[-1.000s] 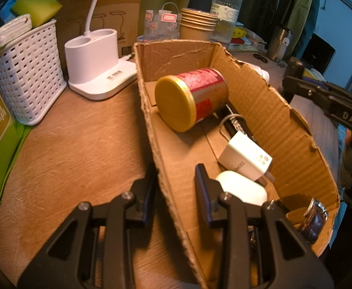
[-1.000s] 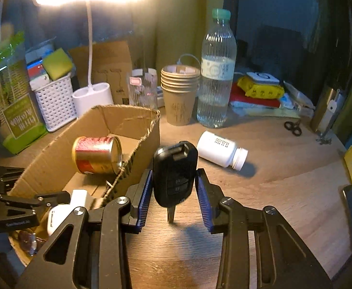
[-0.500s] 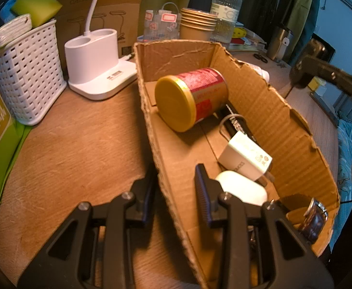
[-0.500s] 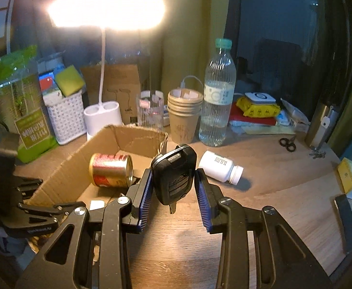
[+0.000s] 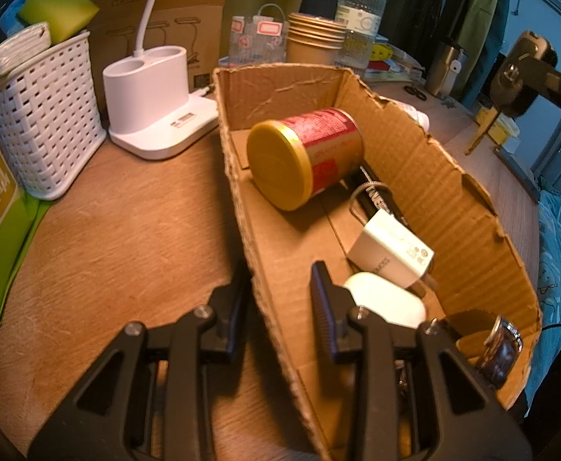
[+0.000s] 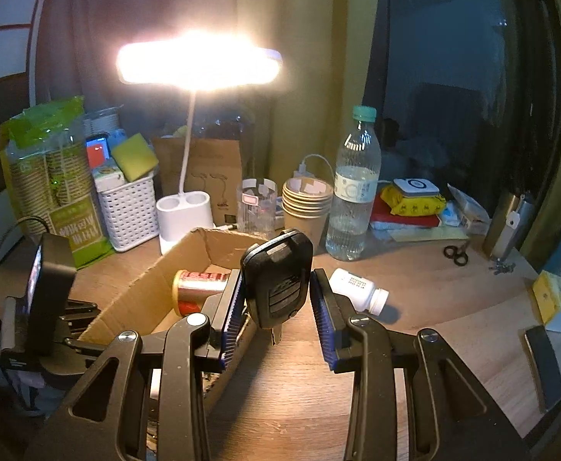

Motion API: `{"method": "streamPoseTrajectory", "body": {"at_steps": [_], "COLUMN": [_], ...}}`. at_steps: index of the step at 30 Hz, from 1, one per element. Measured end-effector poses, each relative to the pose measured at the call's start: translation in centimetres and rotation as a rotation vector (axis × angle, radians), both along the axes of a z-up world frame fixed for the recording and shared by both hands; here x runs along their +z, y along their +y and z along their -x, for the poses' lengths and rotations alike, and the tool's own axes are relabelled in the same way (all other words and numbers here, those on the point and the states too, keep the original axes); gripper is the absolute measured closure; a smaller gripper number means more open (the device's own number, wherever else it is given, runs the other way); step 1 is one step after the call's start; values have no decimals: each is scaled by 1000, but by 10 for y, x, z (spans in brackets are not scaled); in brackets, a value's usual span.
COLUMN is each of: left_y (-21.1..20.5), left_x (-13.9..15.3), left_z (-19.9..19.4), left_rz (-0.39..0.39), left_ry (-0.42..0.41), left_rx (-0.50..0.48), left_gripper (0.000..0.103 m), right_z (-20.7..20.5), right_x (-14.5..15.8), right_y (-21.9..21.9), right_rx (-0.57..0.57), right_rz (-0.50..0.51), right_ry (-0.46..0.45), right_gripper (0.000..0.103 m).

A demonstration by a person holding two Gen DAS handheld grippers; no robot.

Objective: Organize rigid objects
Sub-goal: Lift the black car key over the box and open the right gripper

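Black plastic car key [image 6: 277, 279] is pinched in the right gripper [image 6: 276, 307], fob up and the metal blade hanging straight down, so its long axis is pretty much vertical. It sits clear above the wooden table [image 6: 434, 296], not touching anything. What matters for the next move: the cardboard box [image 6: 142, 292] lies to the left of and below the key, with its near wall right beside the gripper's left finger [image 6: 231, 307]. So I'd guess it just needs to slide left over that wall and let go. Right hand is obviously the one to do it, since the left gripper [image 5: 280, 288] is busy, clamped tight on the box's side wall [image 5: 265, 292], one finger inside, one outside. Can [image 5: 305, 157] and charger [image 5: 391, 247] already lie in there, so aim for the bare floor between them.
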State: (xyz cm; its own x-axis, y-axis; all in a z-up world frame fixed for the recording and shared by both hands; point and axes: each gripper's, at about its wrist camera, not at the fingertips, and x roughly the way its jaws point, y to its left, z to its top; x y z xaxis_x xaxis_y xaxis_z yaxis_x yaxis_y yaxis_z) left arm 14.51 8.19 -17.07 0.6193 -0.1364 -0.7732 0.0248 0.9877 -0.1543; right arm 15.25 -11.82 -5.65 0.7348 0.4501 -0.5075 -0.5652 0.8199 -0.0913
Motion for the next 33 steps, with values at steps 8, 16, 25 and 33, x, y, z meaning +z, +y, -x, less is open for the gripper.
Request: {"method": "streamPoseTrajectory", "body": {"at_steps": [8,16,25,33], "left_y": [0,0,0,0], "left_x": [0,0,0,-1], "left_z": [0,0,0,0], "left_rz": [0,0,1,0], "left_ry": [0,0,-1,0], "left_rx": [0,0,-2,-2], "left_gripper": [69,69,69,69], "right_z": [9,12,6,-2], "right_x": [2,-7,-22,-39], "right_y": [8,24,35,44], "right_rx": [35,79,102,108], "right_rz": [-1,12,31,55], "right_ry": [-8,11,47,86], "right_gripper": [66,67,71,71]}}
